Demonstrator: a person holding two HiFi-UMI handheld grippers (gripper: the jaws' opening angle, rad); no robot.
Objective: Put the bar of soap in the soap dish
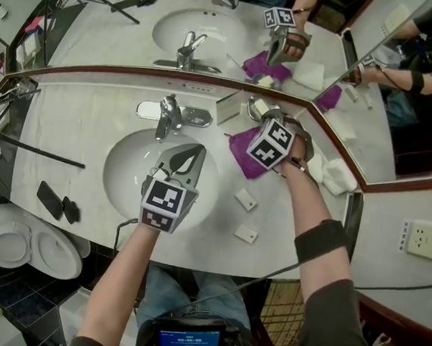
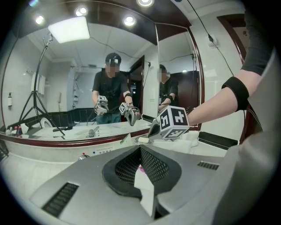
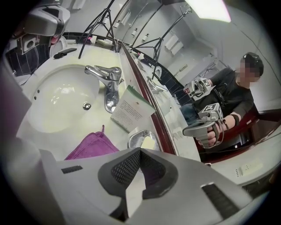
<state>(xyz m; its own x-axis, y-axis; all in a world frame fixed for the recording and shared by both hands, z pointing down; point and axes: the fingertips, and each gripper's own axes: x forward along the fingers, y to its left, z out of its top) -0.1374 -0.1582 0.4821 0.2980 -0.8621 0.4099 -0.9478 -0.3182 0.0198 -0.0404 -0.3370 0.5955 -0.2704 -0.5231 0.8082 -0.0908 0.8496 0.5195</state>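
Bathroom counter [image 1: 76,124], sink [image 1: 128,174], mirror [image 1: 122,38], soap [image 3: 149,142] in dish [image 3: 131,141]

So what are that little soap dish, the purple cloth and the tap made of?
The soap dish looks like polished metal: silvery, with a bright reflective rim. The purple cloth seems to be a soft woven or microfibre fabric: matte, folded, with a small loop at one corner. The tap looks like chrome-plated metal, mirror-shiny with sharp highlights.
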